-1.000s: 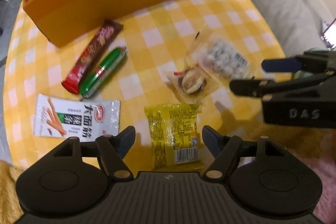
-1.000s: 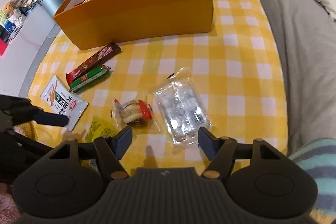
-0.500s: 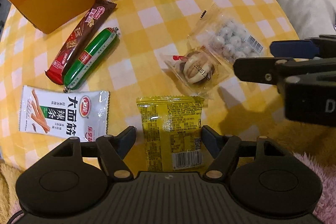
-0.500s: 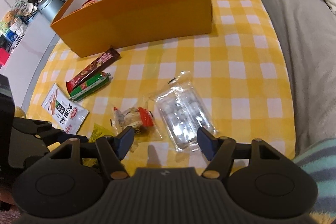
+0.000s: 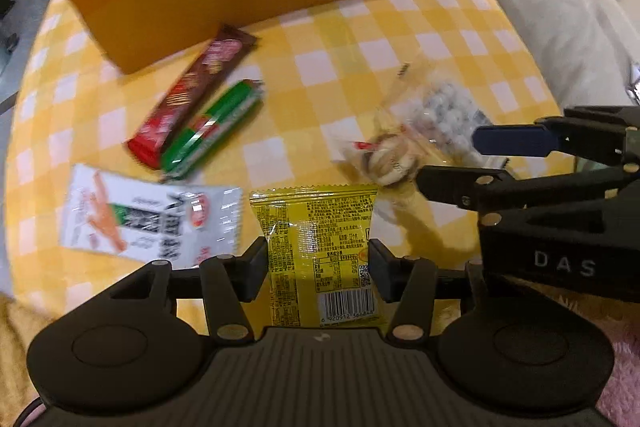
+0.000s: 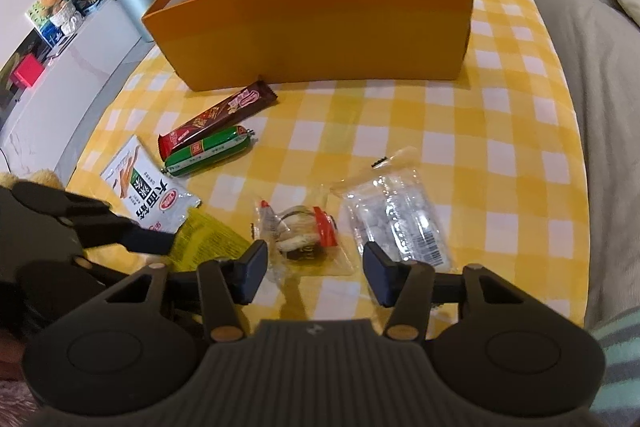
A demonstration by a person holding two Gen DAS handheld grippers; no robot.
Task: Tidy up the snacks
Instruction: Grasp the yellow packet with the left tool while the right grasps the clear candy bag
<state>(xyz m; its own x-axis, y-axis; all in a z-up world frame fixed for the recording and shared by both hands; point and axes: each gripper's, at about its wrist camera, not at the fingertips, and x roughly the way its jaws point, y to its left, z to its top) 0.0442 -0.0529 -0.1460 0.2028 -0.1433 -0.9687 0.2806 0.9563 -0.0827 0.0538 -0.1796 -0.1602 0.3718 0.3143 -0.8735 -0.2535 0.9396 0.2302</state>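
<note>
The letters "D A S" stand in pale capitals on the black body of the right gripper (image 5: 448,165), at the right edge of the left wrist view. At lower centre, the yellow packet (image 5: 320,251) carries a barcode numbered "6 920912 366848", its last digits uncertain. The white sachet (image 6: 150,193) at left in the right wrist view bears large Chinese characters, "大面筋".

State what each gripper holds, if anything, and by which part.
Left gripper: closing around the yellow packet at its side edges. Right gripper: closing around the clear-wrapped pastry. A firm grip cannot be told.
</note>
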